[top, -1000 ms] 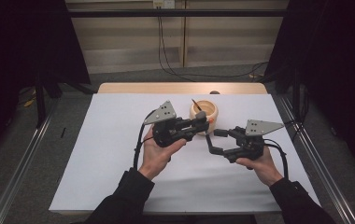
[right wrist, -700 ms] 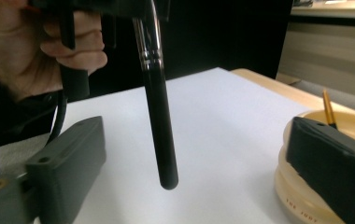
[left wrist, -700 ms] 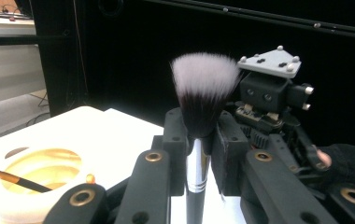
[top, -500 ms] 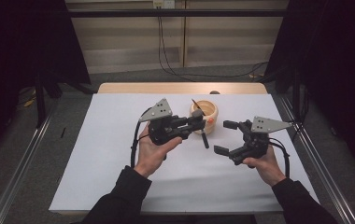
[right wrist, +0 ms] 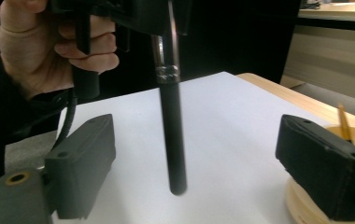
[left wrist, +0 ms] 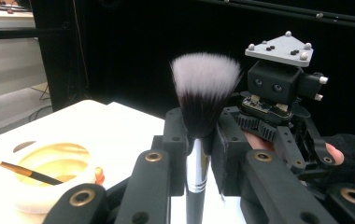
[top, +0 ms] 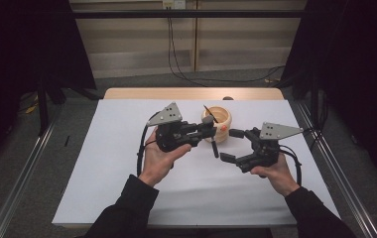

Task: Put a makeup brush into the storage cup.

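Observation:
My left gripper (top: pixel 209 130) is shut on a make-up brush (left wrist: pixel 205 79) just below its ferrule, with the grey-white bristles pointing up. Below the jaws the black handle (right wrist: pixel 172 130) hangs free above the white sheet (top: pixel 127 188). My right gripper (top: pixel 231 145) faces it from the right, open. Its jaws have just been closing a little. The handle stands in line with their gap, and neither pad (right wrist: pixel 80 163) touches it. Behind the grippers sits a small wooden bowl (top: pixel 220 119) with a thin brush (top: pixel 210 113) leaning in it.
The sheet covers a wooden table (top: pixel 191 93), whose bare far edge lies behind the bowl. Metal rails (top: pixel 325 148) run along both sides. Cables (top: pixel 176 54) lie on the floor beyond. A small dark object (top: pixel 228 98) rests at the far edge.
My right gripper's jaws have come off the brush handle and spread, and that hand has drawn back to the right. The left gripper keeps the brush.

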`<state>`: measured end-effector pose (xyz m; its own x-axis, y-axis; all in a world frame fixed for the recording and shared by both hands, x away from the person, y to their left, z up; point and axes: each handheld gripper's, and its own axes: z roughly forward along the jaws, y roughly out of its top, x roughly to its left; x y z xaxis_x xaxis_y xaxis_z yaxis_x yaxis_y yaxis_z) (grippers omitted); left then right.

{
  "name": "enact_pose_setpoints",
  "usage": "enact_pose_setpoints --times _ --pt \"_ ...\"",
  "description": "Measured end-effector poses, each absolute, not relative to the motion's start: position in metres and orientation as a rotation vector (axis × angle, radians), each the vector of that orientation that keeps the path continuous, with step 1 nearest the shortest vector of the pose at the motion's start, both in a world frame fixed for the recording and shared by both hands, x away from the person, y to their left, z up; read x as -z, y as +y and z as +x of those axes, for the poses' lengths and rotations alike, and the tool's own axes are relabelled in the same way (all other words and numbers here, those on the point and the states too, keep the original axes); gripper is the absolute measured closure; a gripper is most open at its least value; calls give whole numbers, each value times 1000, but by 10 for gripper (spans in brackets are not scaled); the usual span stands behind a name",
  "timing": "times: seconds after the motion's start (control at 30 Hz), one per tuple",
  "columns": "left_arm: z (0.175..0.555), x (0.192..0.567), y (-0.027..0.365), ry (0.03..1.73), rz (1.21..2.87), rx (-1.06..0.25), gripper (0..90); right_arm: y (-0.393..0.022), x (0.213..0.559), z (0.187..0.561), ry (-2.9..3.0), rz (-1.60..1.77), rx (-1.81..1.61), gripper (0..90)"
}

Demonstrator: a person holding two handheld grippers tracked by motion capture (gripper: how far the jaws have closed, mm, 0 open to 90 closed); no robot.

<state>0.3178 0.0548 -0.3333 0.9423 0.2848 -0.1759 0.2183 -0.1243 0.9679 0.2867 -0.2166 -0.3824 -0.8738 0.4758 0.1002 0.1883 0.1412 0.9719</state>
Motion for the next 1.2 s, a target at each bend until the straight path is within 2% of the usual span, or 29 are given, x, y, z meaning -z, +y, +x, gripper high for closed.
enact_pose_setpoints --times 0.3,0.7,0.93,1.07,1.2 --pt "317 334 53 376 1722 -50 777 -199 379 293 2251 580 -1834 326" --pt "315 338 44 363 1752 -37 777 -199 380 298 2276 561 -1854 586" --pt "315 340 42 359 1766 -35 776 -197 380 299 2291 561 -1866 690" --pt "316 343 41 358 1771 -38 777 -199 380 300 2288 568 -1877 711" --pt "316 344 39 358 1773 -48 777 -200 380 300 2291 574 -1880 784"
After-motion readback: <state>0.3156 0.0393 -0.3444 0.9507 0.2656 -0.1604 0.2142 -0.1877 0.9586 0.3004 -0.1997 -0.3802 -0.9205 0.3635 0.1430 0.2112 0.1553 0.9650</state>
